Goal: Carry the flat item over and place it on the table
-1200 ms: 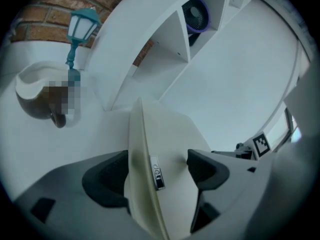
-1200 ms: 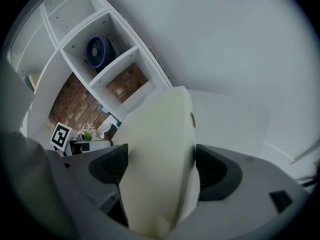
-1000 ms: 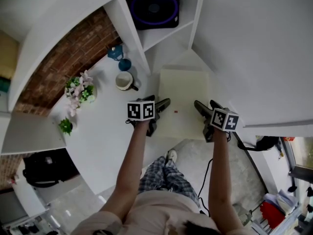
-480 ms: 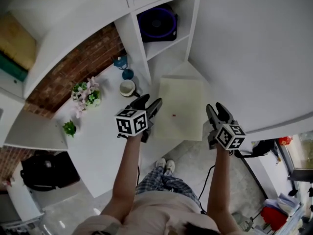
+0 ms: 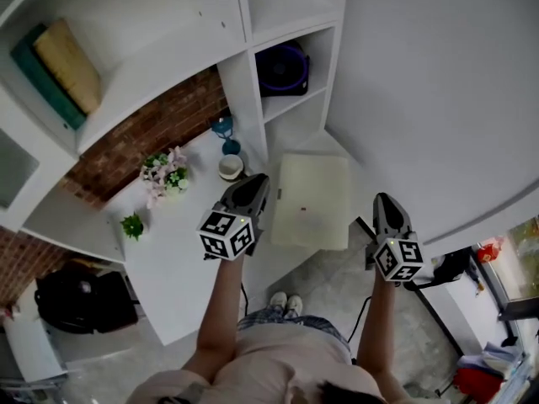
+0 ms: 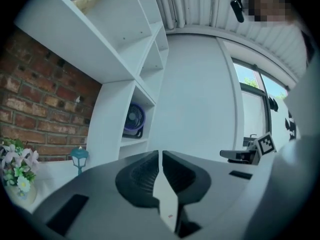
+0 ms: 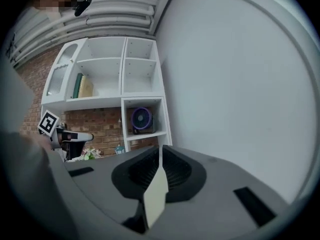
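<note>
The flat item, a cream square panel [image 5: 313,199] with a small red mark, lies flat on the white table [image 5: 181,263] at its right end, near the wall. My left gripper [image 5: 257,180] hovers over the panel's left edge, shut and holding nothing. The right gripper [image 5: 383,199] hangs just off the panel's right edge, also shut and empty. In the left gripper view the left gripper [image 6: 160,154] has its pads meeting, with a pale sliver showing below them. The right gripper view shows the right gripper [image 7: 160,149] the same way, aimed at the shelves.
A purple fan [image 5: 283,67] sits in a shelf cubby behind the panel. A teal lantern [image 5: 223,127], a cup [image 5: 229,167], flowers [image 5: 167,172] and a small plant [image 5: 131,225] stand on the table's left part. A black bag [image 5: 76,297] lies on the floor.
Both grippers let go of the panel, shut, and drew back and up from its edges. The panel stays on the table. The gripper views now face the shelves and wall.
</note>
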Motion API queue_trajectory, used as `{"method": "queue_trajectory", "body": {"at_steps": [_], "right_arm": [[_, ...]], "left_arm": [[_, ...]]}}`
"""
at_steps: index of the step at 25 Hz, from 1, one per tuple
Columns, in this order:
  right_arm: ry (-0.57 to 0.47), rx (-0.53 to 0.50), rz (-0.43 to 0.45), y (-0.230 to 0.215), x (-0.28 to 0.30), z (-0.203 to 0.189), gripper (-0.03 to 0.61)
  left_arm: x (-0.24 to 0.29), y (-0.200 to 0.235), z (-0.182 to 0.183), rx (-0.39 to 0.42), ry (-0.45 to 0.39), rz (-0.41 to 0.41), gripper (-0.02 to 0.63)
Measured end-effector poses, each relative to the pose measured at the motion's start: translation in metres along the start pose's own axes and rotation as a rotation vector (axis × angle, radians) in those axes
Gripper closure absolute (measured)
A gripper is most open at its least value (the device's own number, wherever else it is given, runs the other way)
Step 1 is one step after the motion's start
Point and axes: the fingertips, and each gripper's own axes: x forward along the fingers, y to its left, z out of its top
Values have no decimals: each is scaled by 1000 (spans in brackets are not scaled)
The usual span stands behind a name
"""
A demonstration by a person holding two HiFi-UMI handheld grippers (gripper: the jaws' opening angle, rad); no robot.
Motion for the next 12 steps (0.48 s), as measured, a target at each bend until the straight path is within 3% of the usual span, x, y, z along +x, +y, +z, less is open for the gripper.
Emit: {"method": "queue_trajectory", "body": {"at_steps": [12], "right_arm": [[-108,-112,-91,3,-28,28,561]], "left_arm": [[-20,-10,12,-8,-31,-8,586]]}}
